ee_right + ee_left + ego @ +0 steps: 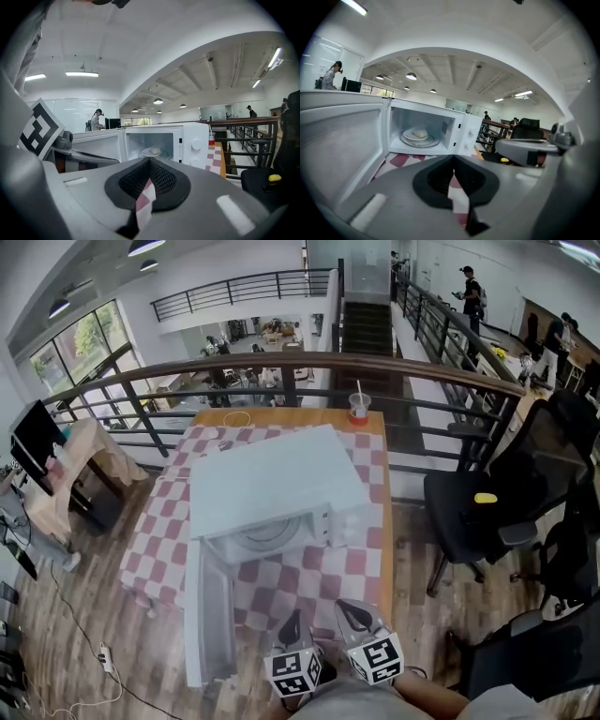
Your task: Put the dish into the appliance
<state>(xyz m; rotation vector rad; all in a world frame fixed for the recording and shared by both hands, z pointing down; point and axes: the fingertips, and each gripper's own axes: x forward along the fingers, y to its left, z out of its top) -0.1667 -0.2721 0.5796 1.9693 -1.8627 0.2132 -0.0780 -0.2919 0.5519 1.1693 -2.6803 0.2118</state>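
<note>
A white microwave point(272, 484) stands on the red-and-white checked table point(361, 563), its door point(208, 615) swung wide open toward me on the left. Inside, on the turntable, sits a white dish point(419, 136) with a pale lump of food on it, also visible as the dish point(152, 152) in the right gripper view. My left gripper point(291, 622) and right gripper point(351, 607) hover side by side at the table's near edge, in front of the oven and apart from it. The left gripper point(453, 161) is shut and empty. The right gripper point(149, 161) is also shut and empty.
A red cup with a straw point(358, 409) stands at the table's far right corner. Black office chairs point(478, 502) crowd the right side, one with a yellow item on its seat. A metal railing point(375, 367) runs behind the table. A small desk point(84, 456) stands at the left.
</note>
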